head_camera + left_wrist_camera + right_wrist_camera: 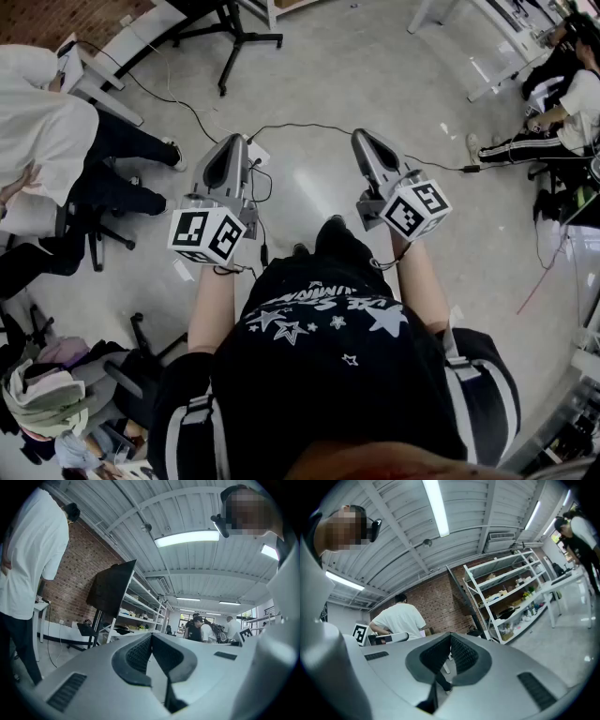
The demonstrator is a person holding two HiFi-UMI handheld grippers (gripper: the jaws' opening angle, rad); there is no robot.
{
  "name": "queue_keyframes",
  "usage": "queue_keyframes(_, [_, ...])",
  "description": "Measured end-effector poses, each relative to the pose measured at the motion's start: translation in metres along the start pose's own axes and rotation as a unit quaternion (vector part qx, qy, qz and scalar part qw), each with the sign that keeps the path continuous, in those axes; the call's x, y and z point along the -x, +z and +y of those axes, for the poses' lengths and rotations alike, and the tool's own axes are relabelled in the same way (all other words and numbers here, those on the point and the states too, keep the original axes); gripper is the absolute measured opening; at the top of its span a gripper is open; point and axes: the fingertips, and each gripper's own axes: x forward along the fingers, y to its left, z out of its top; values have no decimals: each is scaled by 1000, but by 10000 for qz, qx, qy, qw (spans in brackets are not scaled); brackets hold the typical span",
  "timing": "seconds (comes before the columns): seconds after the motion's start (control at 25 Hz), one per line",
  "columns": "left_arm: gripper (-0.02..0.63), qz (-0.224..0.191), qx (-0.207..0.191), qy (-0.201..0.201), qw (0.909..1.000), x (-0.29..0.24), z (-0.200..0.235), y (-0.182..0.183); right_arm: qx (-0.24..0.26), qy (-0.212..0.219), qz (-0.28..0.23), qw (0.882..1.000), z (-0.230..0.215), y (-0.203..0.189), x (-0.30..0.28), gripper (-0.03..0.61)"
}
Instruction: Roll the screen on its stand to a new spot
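Two tongs are up, held level, side by side over the grey floor. Left tongs: tips pressed together, nothing between them. Right tongs: same story, closed and empty. Each carries one marker cube at the back.

There is one screen in play, and it sits well ahead of both tongs, untouched. It is dark and tilted, raised on its one black stand in front of the brick wall, just beside one white shelf rack.

People now: one in a white top stands close at the left of the left gripper view, near the screen. Three more are gathered far down the room.
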Motion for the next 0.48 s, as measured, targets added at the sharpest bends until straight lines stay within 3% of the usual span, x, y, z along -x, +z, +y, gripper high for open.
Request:
queue_keyframes(0.2, [11,1,89,-32,10000,-11,-7,-11,-119,-284,52,9995,-30,-3,24,6])
queue_keyframes(0.48, [11,28,37,115,9999,-39,2,-10,-247,-180,25,9995,-62,9,-2,6])
